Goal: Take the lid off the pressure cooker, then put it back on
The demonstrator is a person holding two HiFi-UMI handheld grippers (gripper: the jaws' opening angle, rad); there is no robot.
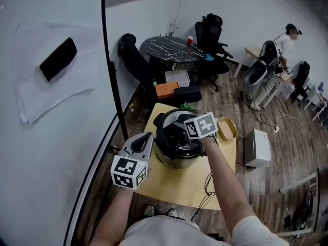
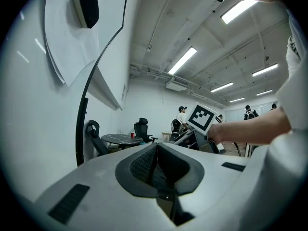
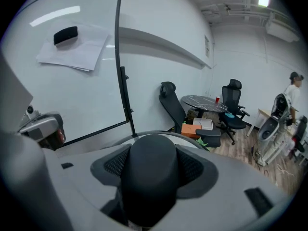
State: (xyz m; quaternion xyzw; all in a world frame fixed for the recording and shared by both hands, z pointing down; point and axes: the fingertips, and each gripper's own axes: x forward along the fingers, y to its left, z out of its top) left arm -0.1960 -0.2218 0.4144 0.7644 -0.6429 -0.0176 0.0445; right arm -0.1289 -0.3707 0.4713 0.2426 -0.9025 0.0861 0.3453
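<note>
- The right gripper point(image 1: 190, 131) is over the cooker point(image 1: 177, 155), its fingers clamped on the black knob point(image 3: 149, 170) of the lid point(image 1: 171, 135).
- The lid lies atop the cooker, which stands on a tan surface point(image 1: 169, 186).
- The left gripper point(image 1: 139, 145) is just left of the cooker and apart from it, its fingers point(image 2: 143, 165) pressed together on nothing.

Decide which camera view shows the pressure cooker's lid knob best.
The right gripper view: the lid knob sits large and central, clamped by the right gripper. In the head view that gripper covers it; the left gripper view doesn't show it.
</note>
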